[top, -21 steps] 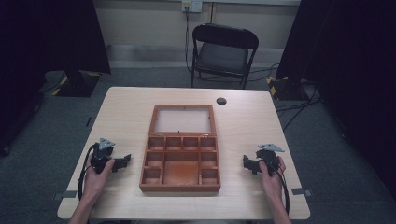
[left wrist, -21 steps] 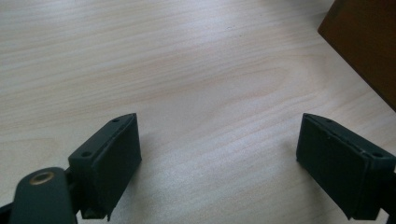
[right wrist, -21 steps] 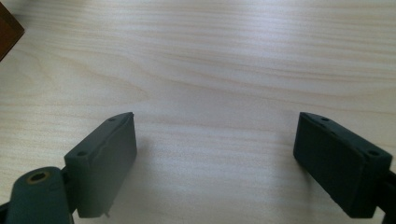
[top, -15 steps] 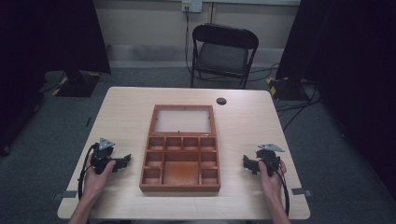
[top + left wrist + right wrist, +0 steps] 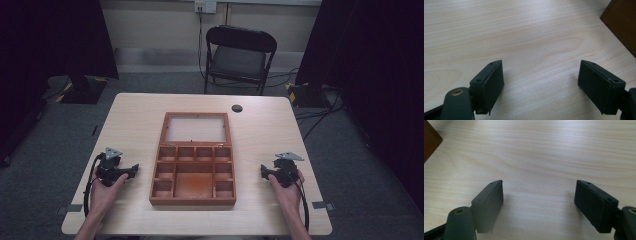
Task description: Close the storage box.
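A brown wooden box (image 5: 193, 160) with several compartments and an open glass-paned lid lies in the middle of the table (image 5: 135, 115). My left gripper (image 5: 133, 171) rests on the table to the box's left, pointing at it, jaws open and empty. In the left gripper view the left gripper (image 5: 540, 86) has bare wood between its jaws, with the box corner (image 5: 622, 22) at upper right. My right gripper (image 5: 263, 172) sits to the box's right, open. Between the right gripper (image 5: 539, 203) jaws lies only tabletop; the box edge (image 5: 430, 141) shows at upper left.
A small black round disc (image 5: 237, 108) lies near the table's far edge. A black folding chair (image 5: 238, 57) stands behind the table. Dark curtains hang at both sides, and cables run over the grey floor at right.
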Demonstrator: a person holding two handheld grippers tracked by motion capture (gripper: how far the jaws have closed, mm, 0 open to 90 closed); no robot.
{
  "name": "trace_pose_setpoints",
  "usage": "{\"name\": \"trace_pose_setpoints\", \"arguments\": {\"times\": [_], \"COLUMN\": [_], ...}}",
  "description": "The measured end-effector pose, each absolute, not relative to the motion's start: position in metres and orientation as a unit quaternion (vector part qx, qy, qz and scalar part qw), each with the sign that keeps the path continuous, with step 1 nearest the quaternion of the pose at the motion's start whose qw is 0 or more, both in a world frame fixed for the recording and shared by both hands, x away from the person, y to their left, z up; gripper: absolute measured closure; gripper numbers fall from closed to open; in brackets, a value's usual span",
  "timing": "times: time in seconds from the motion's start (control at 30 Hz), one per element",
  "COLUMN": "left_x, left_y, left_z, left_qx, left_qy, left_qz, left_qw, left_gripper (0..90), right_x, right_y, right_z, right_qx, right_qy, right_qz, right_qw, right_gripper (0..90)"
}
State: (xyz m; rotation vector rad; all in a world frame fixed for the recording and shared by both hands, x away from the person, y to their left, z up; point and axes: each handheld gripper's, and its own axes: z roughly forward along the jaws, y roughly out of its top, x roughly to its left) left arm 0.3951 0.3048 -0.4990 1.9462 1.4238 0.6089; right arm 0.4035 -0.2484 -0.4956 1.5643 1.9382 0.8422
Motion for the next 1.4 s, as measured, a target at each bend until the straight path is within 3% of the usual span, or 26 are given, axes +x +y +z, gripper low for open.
{"name": "trace_pose_setpoints", "arguments": {"times": [0.23,0.73,1.17,1.23,1.4], "left_x": [0.409,0.462,0.504,0.511,0.518], "left_y": [0.303,0.265,0.240,0.238,0.228], "left_z": [-0.485,-0.444,-0.445,-0.451,-0.460], "left_qx": [0.752,0.747,0.746,0.738,0.732], "left_qy": [0.535,0.508,0.547,0.561,0.567], "left_qz": [0.222,0.204,0.187,0.153,0.144], "left_qw": [0.314,0.378,0.331,0.343,0.349], "left_gripper": [23.7,25.3,30.3,31.1,32.9], "right_x": [0.420,0.480,0.513,0.519,0.530], "right_y": [-0.234,-0.185,-0.150,-0.144,-0.137], "right_z": [-0.481,-0.452,-0.449,-0.450,-0.452], "right_qx": [0.546,0.507,0.501,0.503,0.510], "right_qy": [0.736,0.753,0.762,0.763,0.759], "right_qz": [0.328,0.372,0.370,0.366,0.370], "right_qw": [0.229,0.195,0.180,0.175,0.163], "right_gripper": [22.6,29.3,29.2,29.5,32.6]}}
